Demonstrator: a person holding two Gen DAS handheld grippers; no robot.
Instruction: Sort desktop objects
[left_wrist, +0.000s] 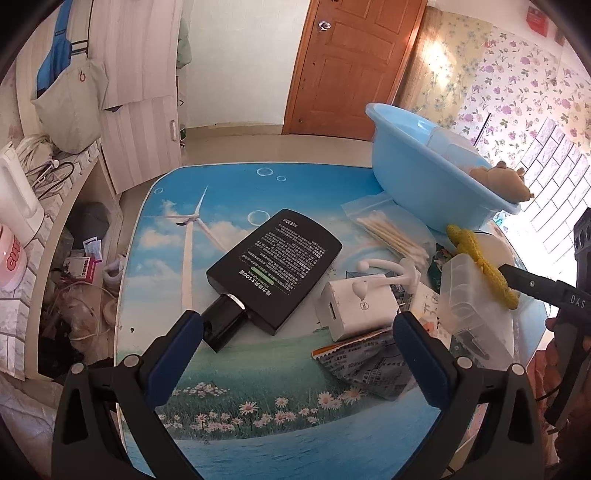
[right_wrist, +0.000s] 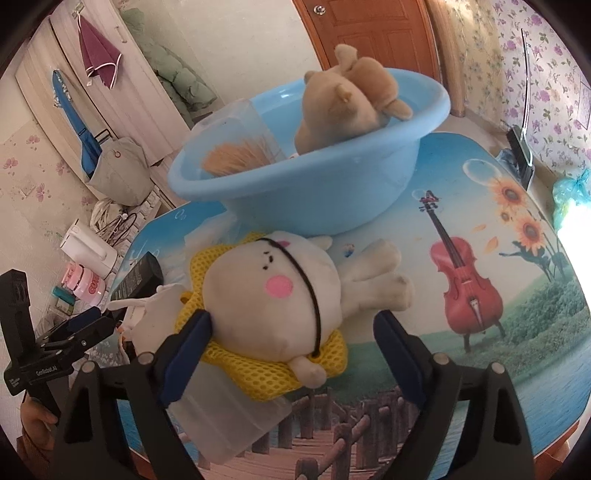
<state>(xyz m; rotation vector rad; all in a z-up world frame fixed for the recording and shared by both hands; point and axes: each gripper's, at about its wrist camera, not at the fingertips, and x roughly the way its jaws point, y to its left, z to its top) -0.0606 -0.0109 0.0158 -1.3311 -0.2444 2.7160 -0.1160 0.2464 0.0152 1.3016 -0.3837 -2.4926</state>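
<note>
1. Right gripper (right_wrist: 291, 339): jaws are spread wide. The white plush doll with pink cheek and yellow mesh collar (right_wrist: 273, 291) lies between them; one blue pad sits just beside or against the collar, the other is clear of it. No squeeze is seen, so it is judged not gripped.
2. The doll is seen resting partly on a clear plastic lidded box (right_wrist: 229, 417) and partly on the picture-printed tabletop (right_wrist: 517, 350), close to the light-blue plastic basin (right_wrist: 314, 192). Prob. set there as staging before the basin.
3. The basin already holds a tan plush toy (right_wrist: 347, 107) and a clear tub of wooden sticks (right_wrist: 236, 147), so it is judged the collection bin.
4. Left gripper (left_wrist: 295, 339): jaws wide, nothing clamped. It is aimed at the flat black bottle w/ printed back label (left_wrist: 273, 269), whose cap lies just beside one pad; likely next pick.
5. A white charger block (left_wrist: 358, 306), a white plastic hook (left_wrist: 384, 273) and a bag of cotton swabs (left_wrist: 391, 232) are left unsorted nearby.
</note>
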